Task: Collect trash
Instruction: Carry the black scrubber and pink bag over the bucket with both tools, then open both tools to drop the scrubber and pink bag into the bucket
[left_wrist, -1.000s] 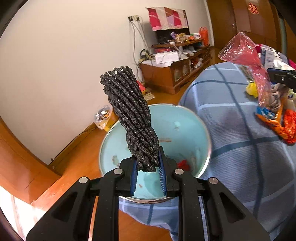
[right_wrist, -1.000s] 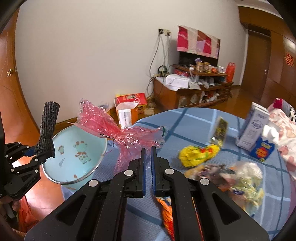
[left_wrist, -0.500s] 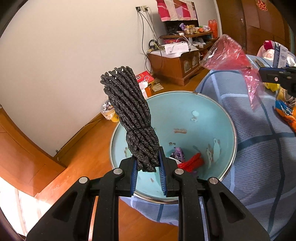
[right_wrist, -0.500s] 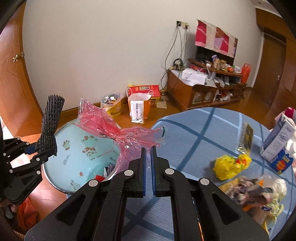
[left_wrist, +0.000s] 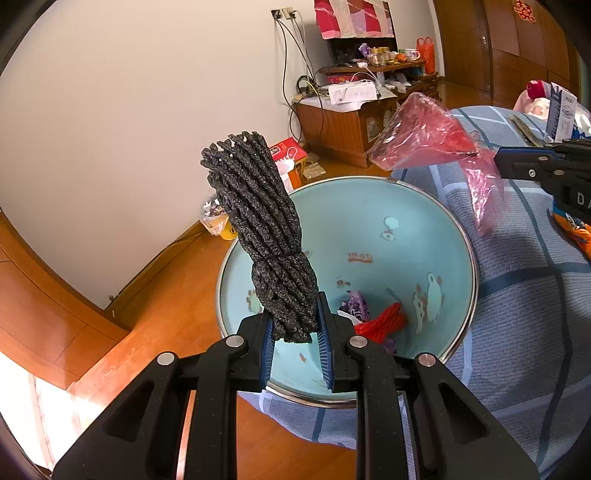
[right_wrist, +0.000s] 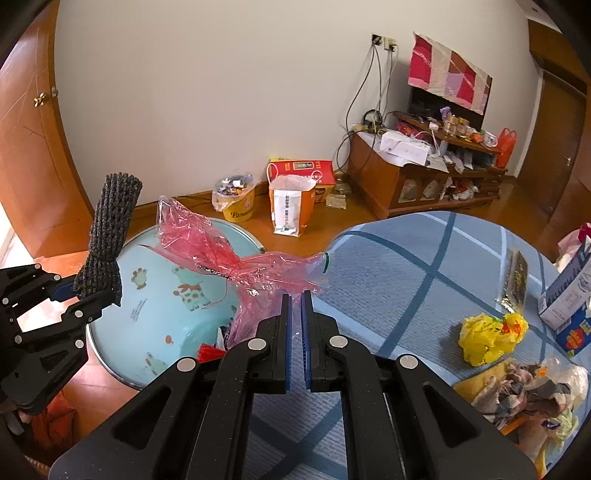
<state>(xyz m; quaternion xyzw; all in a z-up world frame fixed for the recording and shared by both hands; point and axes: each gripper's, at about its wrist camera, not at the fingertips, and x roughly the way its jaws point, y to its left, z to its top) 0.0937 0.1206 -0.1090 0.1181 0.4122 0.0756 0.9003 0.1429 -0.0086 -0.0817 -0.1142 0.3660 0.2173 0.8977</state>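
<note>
My left gripper is shut on a dark grey bundle of twisted foam net, held upright over the near edge of a light blue basin. The same bundle and left gripper show at the left of the right wrist view. My right gripper is shut on a crumpled pink plastic bag, which stretches out over the basin. In the left wrist view the pink bag hangs above the basin's far right rim. Red and purple scraps lie inside the basin.
A blue checked tablecloth covers the table beside the basin. On it lie a yellow bag, a clear bag of scraps, a dark packet and a carton. On the wooden floor stand an orange paper bag and a yellow tub.
Both grippers moved toward the basin, which now looms larger. The pink bag shifted left from over the table to over the basin. Both grips stay the same.
</note>
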